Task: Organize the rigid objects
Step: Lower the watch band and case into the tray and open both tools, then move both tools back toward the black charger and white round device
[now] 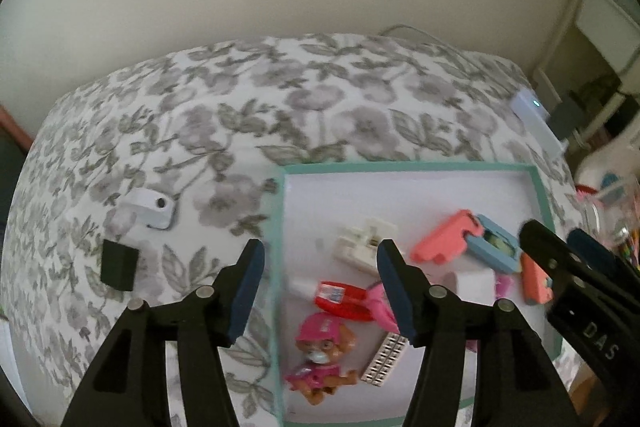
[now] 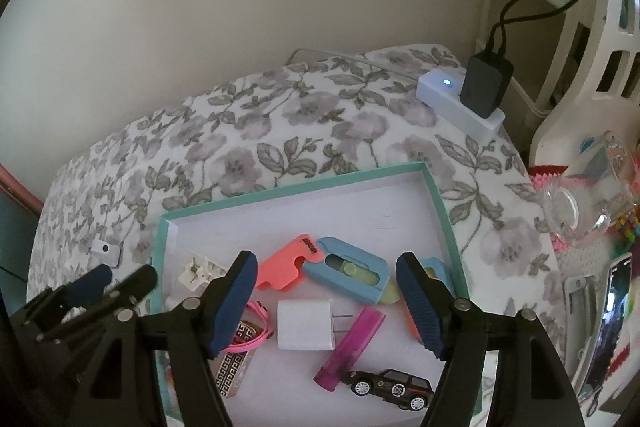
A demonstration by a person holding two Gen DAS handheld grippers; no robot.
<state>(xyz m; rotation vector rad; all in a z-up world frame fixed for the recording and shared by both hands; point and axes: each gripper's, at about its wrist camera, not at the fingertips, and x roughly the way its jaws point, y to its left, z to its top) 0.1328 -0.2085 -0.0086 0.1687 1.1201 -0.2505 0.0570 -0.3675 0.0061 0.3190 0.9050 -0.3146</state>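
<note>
A plain cream wall backs a table draped in a grey floral cloth (image 1: 248, 115), on which sits a shallow teal-rimmed tray (image 2: 436, 195) with a white floor. Most of the rigid objects already lie inside it: a pink toy pup (image 1: 322, 355), a red tube (image 1: 340, 297), a white clip (image 1: 362, 241), coral (image 2: 290, 265) and blue (image 2: 352, 273) plastic holders, a white charger plug (image 2: 306, 325), a magenta lighter (image 2: 350, 349) and a black toy car (image 2: 390, 385). The step in hand looks like the gap between a drop-off and the next pick. The left claw (image 1: 320, 291) hangs over the tray's left rim, jaws apart and empty. The right claw (image 2: 326, 303) stands wide above the charger plug, gripping nothing. Still out on the cloth, left of the tray, are a small white camera-like piece (image 1: 150, 211) and a black block (image 1: 118, 265). The next move probably calls for the left claw to swing leftward and come down squarely over one of them.
</note>
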